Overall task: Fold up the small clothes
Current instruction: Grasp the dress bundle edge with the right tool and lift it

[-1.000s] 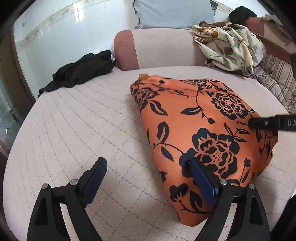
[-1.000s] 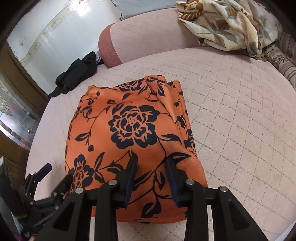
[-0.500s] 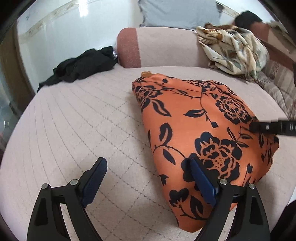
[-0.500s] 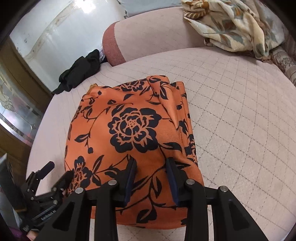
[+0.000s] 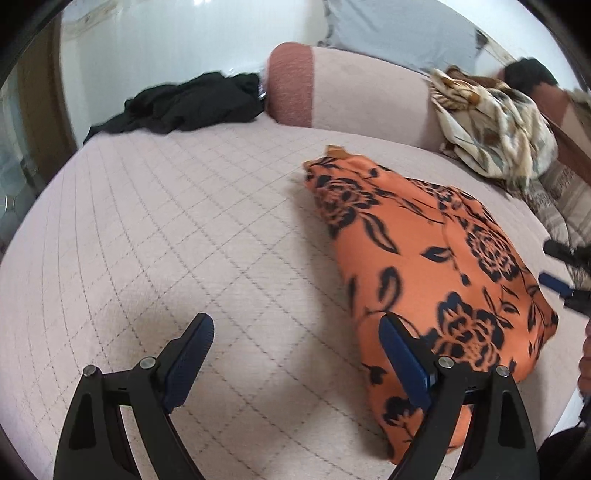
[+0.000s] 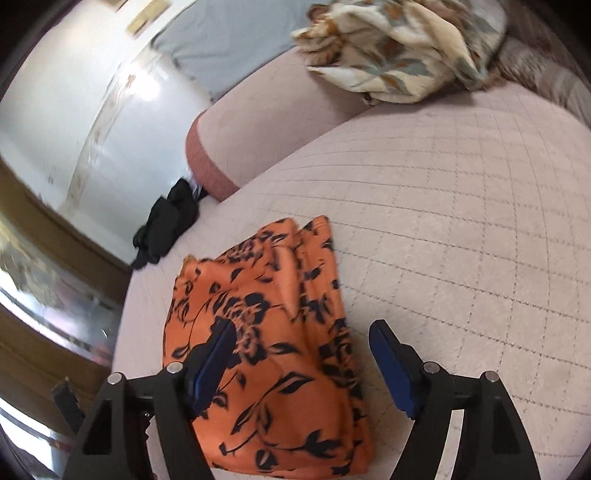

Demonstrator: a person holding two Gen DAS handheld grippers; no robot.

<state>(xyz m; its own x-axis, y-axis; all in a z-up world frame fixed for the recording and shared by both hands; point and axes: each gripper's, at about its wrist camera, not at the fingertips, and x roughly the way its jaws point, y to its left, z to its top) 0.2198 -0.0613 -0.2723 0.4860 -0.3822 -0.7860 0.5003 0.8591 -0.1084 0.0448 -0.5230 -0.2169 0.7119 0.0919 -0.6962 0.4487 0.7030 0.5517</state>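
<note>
An orange garment with black flowers lies folded on the pale quilted bed; the right wrist view shows the same garment running away from the camera. My left gripper hangs open over bare quilt at the garment's left edge, nothing between its fingers. My right gripper is opening above the garment's near end; the cloth lies below the jaws and the blue pads stand apart from it. Its dark fingertips reach in at the right edge of the left wrist view.
A black garment lies crumpled at the bed's far left edge. A cream floral cloth is heaped against the pink bolster. A grey pillow leans on the wall. Striped bedding is at the far right.
The right jaws were shut on the garment's near end and now stand wide, the cloth dropped flat. Both views have swung and rolled; the garment now sits further right in the left wrist view.
</note>
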